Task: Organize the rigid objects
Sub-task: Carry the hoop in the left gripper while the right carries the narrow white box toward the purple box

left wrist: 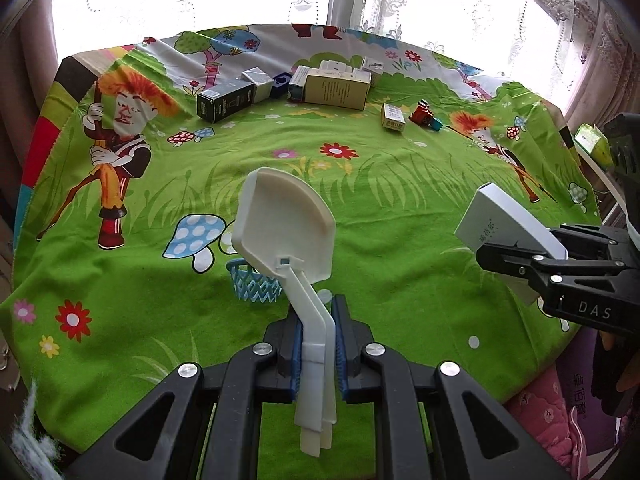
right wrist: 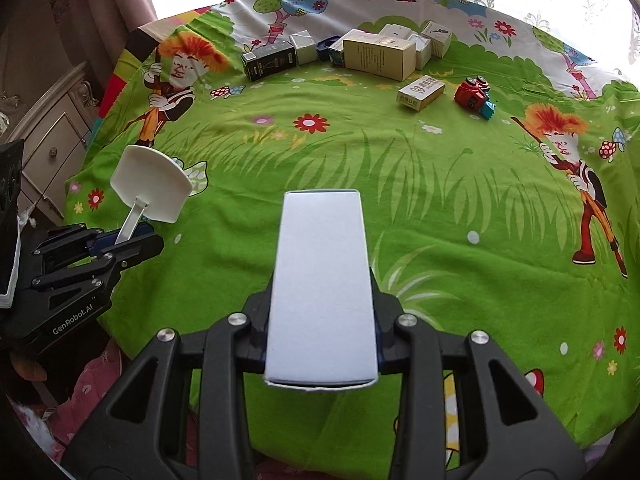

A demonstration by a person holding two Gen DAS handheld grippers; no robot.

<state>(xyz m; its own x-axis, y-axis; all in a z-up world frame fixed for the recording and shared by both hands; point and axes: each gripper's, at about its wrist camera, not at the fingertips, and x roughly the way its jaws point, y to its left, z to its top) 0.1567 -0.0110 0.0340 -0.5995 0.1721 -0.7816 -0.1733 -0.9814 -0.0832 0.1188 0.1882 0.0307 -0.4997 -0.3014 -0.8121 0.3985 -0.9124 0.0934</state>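
Note:
My left gripper is shut on the pole of a white toy basketball hoop with a blue net, held above the green cartoon tablecloth. It also shows in the right wrist view at the left. My right gripper is shut on a white rectangular box, held over the cloth near the front. The box also shows in the left wrist view at the right.
At the far side stands a row of boxes: a dark box, a silver box, a tan box. A small cream box and a red toy lie nearer. A dresser stands left.

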